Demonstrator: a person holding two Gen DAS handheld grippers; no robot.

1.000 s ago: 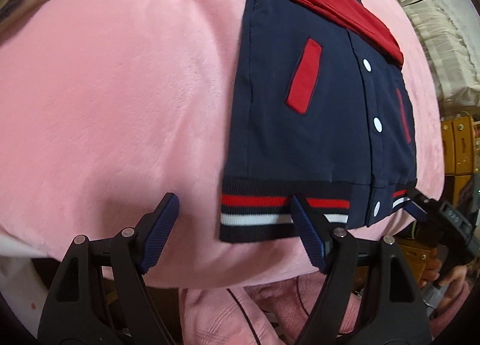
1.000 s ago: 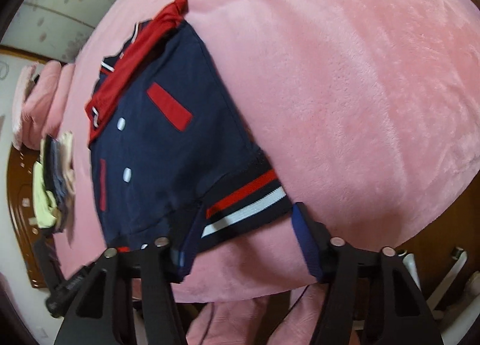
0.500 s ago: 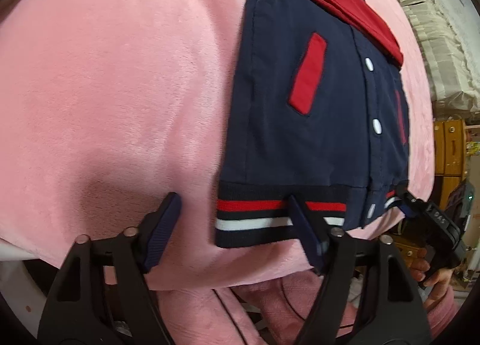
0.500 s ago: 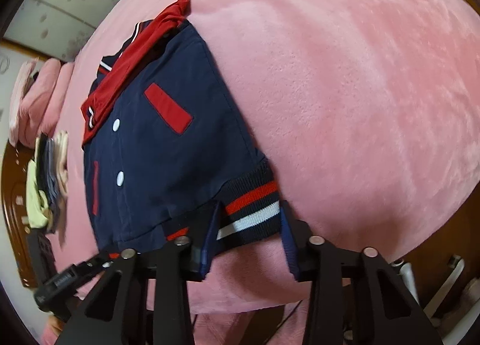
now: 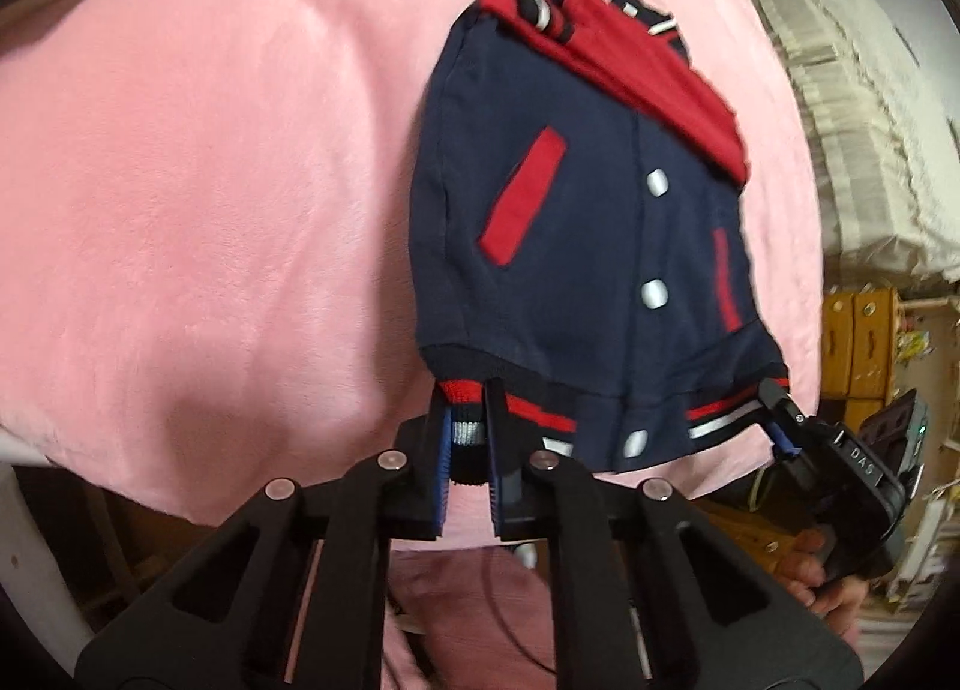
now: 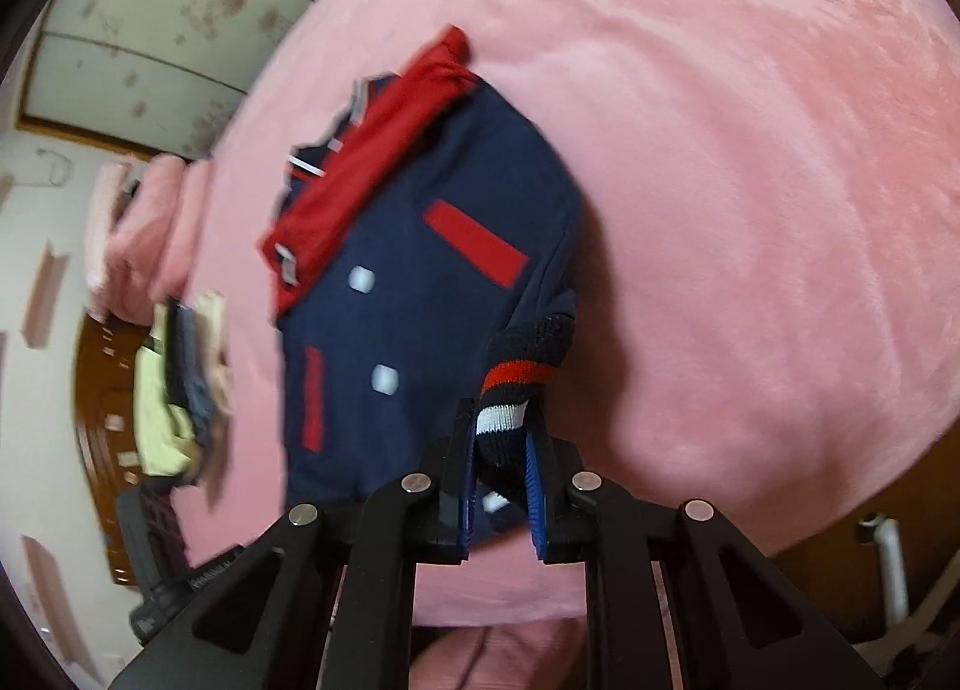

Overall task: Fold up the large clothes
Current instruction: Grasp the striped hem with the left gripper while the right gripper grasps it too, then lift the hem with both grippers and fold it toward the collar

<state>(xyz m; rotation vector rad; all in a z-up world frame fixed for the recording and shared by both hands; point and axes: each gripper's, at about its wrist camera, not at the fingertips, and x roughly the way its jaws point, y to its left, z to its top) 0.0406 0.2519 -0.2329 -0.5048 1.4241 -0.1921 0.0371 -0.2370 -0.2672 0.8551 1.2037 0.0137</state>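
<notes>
Two hand-held grippers, left (image 5: pixel 467 453) and right (image 6: pixel 503 471), have just closed, each clamping one jacket's (image 5: pixel 600 246) hem.

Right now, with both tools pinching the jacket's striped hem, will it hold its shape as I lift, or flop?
Likely floppy: the jacket already sags between the left tool and right tool. The ribbed hem bunches, so grip probably holds. The loose red sleeve may slide off.

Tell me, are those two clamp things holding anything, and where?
Both hold the navy jacket by its striped bottom hem: the left gripper pinches one hem corner, the right gripper the other. Both have just closed on it.
</notes>
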